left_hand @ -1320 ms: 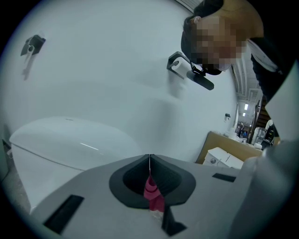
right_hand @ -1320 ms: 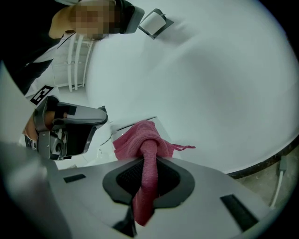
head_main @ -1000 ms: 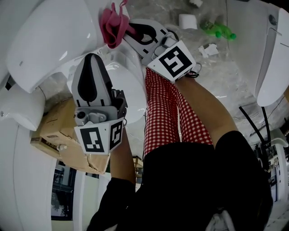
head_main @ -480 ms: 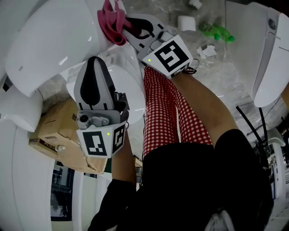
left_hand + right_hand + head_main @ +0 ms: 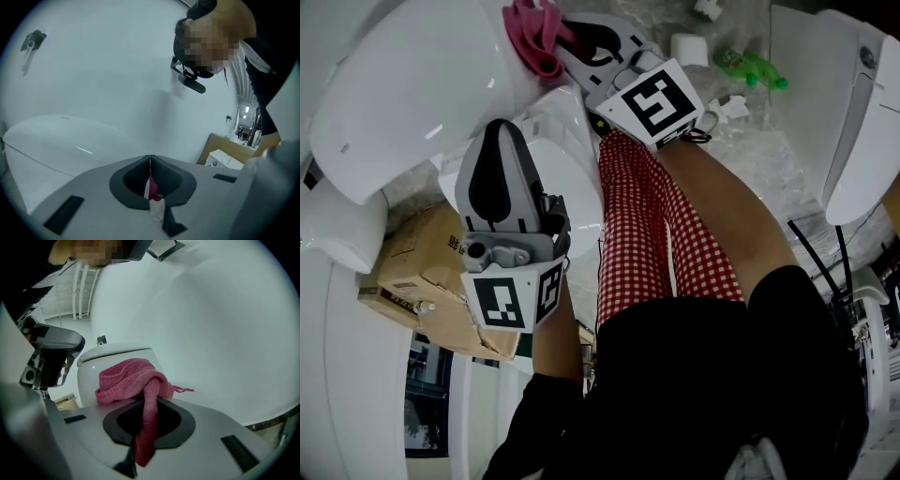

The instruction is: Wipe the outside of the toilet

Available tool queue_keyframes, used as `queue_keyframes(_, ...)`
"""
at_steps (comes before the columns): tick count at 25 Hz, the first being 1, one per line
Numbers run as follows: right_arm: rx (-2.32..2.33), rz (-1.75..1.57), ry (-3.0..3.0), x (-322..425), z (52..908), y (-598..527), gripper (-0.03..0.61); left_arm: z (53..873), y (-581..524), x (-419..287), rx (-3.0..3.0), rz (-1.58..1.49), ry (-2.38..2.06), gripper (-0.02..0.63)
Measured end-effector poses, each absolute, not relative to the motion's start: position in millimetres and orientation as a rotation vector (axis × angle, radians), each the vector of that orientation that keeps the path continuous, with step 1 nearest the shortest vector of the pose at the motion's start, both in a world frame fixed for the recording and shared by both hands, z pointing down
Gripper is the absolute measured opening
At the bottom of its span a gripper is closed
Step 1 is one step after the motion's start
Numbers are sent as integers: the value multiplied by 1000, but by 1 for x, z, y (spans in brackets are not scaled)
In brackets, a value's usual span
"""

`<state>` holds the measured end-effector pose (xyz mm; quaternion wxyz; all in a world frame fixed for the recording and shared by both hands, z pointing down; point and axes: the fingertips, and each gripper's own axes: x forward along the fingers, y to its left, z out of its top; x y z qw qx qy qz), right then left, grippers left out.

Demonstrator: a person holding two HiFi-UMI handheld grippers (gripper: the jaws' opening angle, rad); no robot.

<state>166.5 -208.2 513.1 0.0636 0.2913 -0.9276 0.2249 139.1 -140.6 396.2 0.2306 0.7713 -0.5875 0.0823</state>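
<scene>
A white toilet [image 5: 403, 94] fills the ground ahead of both tools as a person, one leg in red-checked trousers [image 5: 642, 234] planted just behind the right gripper, works on its outer shell. A cardboard box [image 5: 412, 262] sits low beside and behind the left gripper [image 5: 495, 128], playing no part.

The left gripper hangs back from the porcelain with its jaws pressed together. A thin sliver of pink shows in the slit between them, and it is not clear whether that is something pinched or only colour seen through the gap. It appears to be kept aside so the other tool has the surface to itself.

The right gripper [image 5: 555, 39] reaches furthest forward, clenched on a pink knitted cloth [image 5: 530, 33]. One twisted tail runs down between the jaws while the bunched bulk spills over their tips. That bulk lies at or against the toilet's curved outer wall, just beyond the jaws. Gripping the tail and leaving the wad free likely lets soft fabric, not hard plastic, meet the glaze.
</scene>
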Motion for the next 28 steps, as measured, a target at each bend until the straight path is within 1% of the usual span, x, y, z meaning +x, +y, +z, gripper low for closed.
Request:
queue_keyframes(18, 887, 584, -2779, 162, 525, -258, 55, 390, -153, 139, 2160, 216, -1596, 11)
queue_keyframes(28, 885, 601, -2767, 161, 532, -277, 55, 386, -157, 139, 2181, 181, -1599, 11)
